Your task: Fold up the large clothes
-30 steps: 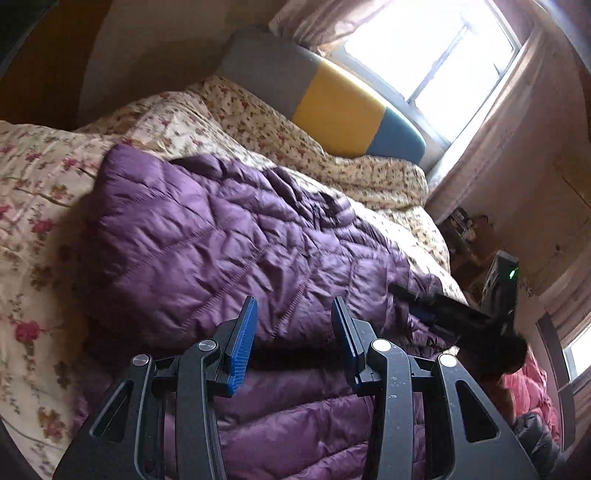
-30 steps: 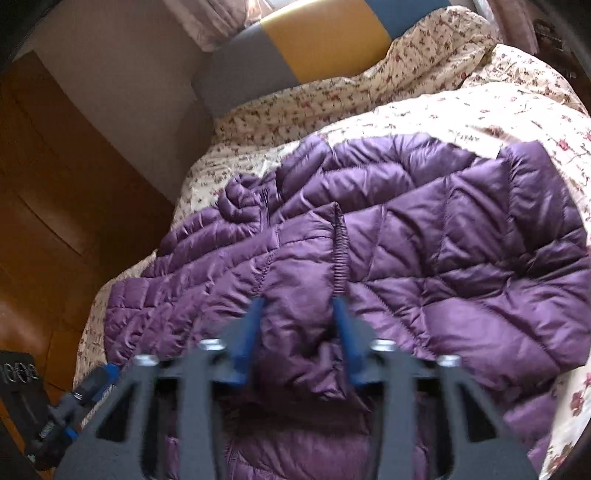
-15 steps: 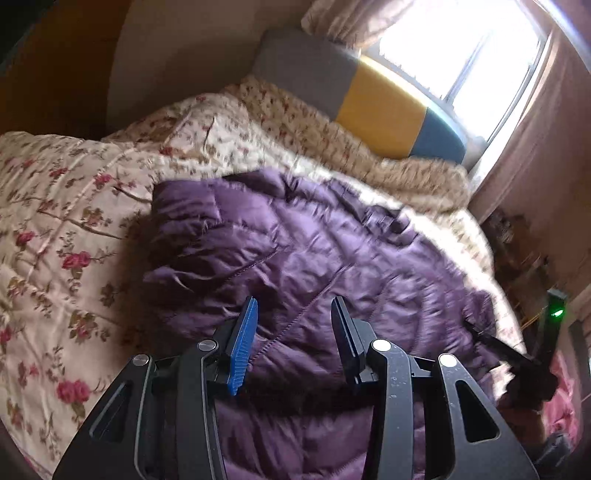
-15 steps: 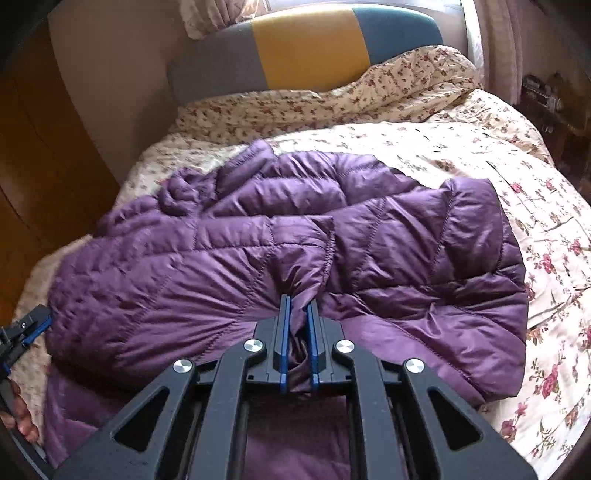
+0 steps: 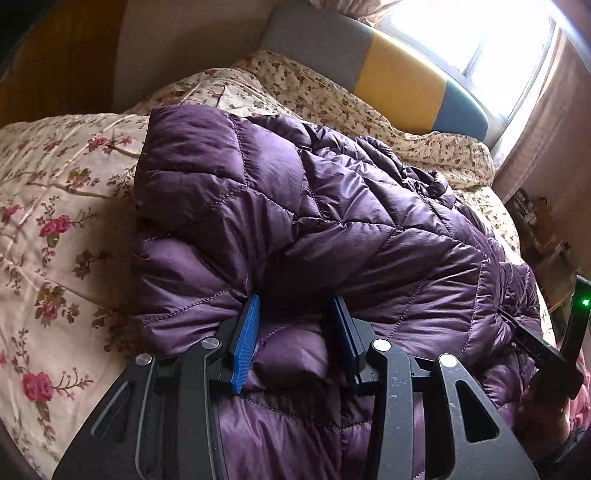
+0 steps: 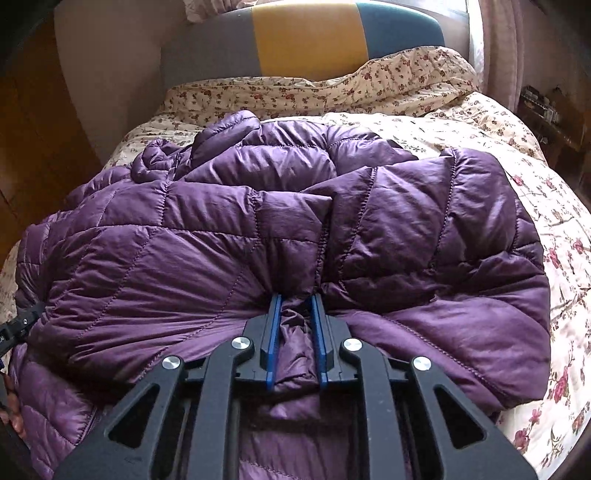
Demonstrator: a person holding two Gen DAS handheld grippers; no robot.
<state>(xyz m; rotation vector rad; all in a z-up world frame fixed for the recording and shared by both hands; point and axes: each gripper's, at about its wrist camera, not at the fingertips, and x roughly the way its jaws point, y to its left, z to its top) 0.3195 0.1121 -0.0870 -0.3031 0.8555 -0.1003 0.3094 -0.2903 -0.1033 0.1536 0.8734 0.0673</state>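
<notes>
Lying across the floral quilt (image 6: 524, 155), the purple quilted down jacket (image 6: 258, 236) is found with its long axis running crosswise to the multicoloured headboard (image 6: 306, 33), one layer already doubled toward the near side. The folded edge is seen directly at the fingertips of both tools, so that the headboard lies straight beyond the fabric from either gripper.

The right gripper (image 6: 295, 317) is noted at the middle of that edge, its blue pads (image 6: 274, 332) narrowly set, having just eased slightly apart, with a gathered ridge of jacket fabric pinched between them. The left gripper (image 5: 295, 328) is noted at the edge's end toward the window (image 5: 480, 40), its pads (image 5: 245, 339) moderately spread and pressed against a puffed fold that fills the gap; a grip is judged likely.

Both tools are judged equally close to the edge. The coming move is judged to turn on that edge being carried toward the headboard, squarely across the long axis.
</notes>
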